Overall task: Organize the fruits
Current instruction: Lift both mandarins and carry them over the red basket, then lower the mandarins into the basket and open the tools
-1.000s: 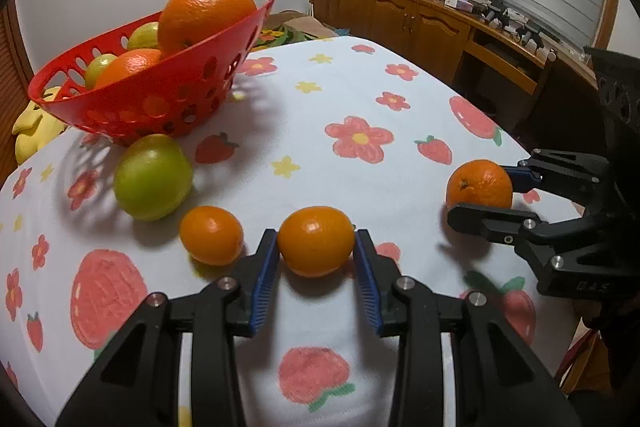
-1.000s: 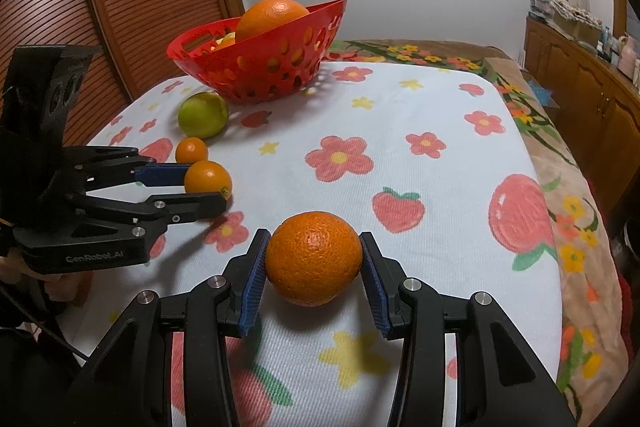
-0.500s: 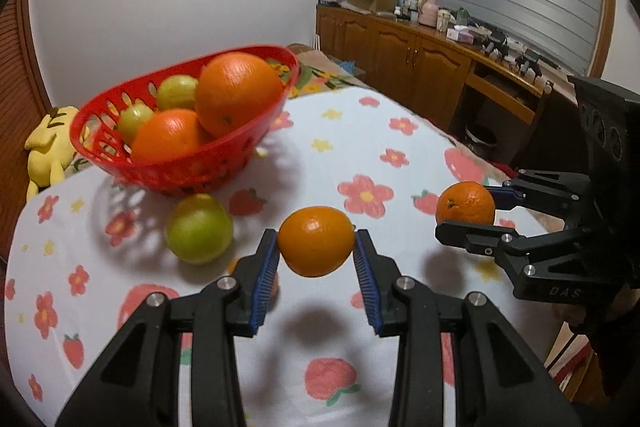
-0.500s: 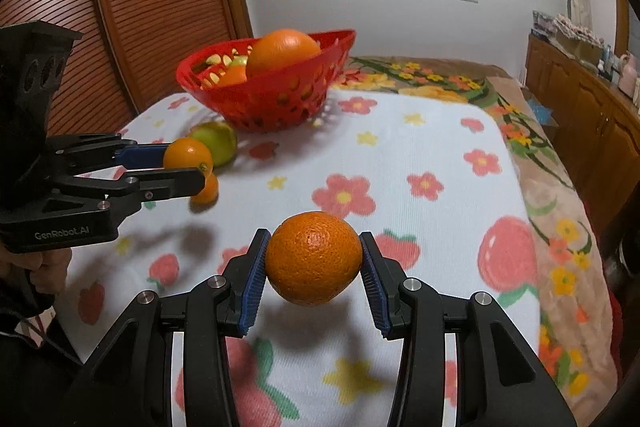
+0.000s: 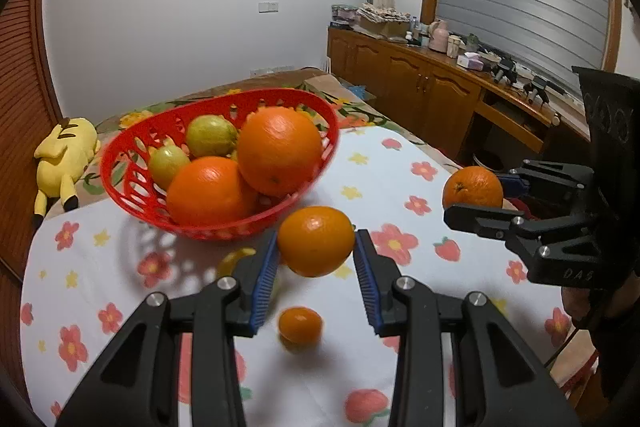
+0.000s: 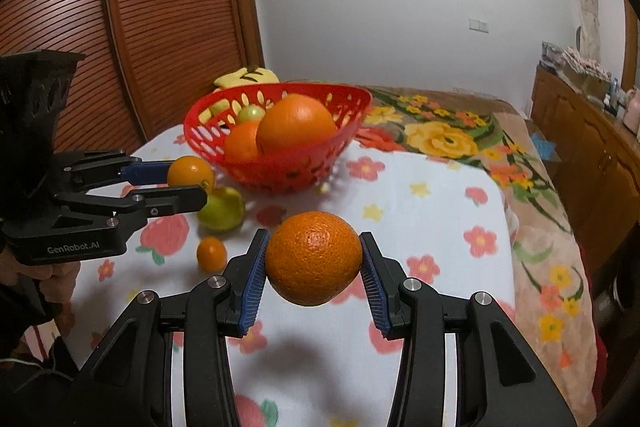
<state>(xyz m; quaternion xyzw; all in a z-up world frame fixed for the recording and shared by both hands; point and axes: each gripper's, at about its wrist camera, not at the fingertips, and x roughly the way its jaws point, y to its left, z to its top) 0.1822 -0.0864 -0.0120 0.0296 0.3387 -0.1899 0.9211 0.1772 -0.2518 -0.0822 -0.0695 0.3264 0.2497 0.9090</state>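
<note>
Gripping a smooth orange (image 5: pixel 316 241) between its blue pads, the left tool (image 5: pixel 316 259) is closed on the fruit and holds it clear of the desk (image 5: pixel 460 267), just in front of the red basket (image 5: pixel 132 187); right tool (image 6: pixel 314 267) likewise clamped on a rougher orange (image 6: pixel 314 258), also off the cloth, toward the near middle of the desk

Each tool shows in the other's camera, left one at the left edge of the right view, right one at the right edge of the left view

Basket sits at the far left part of the desk, holds two large oranges (image 5: pixel 280 151) and two green fruits (image 5: pixel 210 136)

Loose on the flowered cloth: a small tangerine (image 6: pixel 211 253) and a green fruit (image 6: pixel 222 213), both near the basket's front on the left side, close together, touching or not I cannot tell

Yellow plush toy (image 5: pixel 66 157) lies beyond the far left corner
</note>
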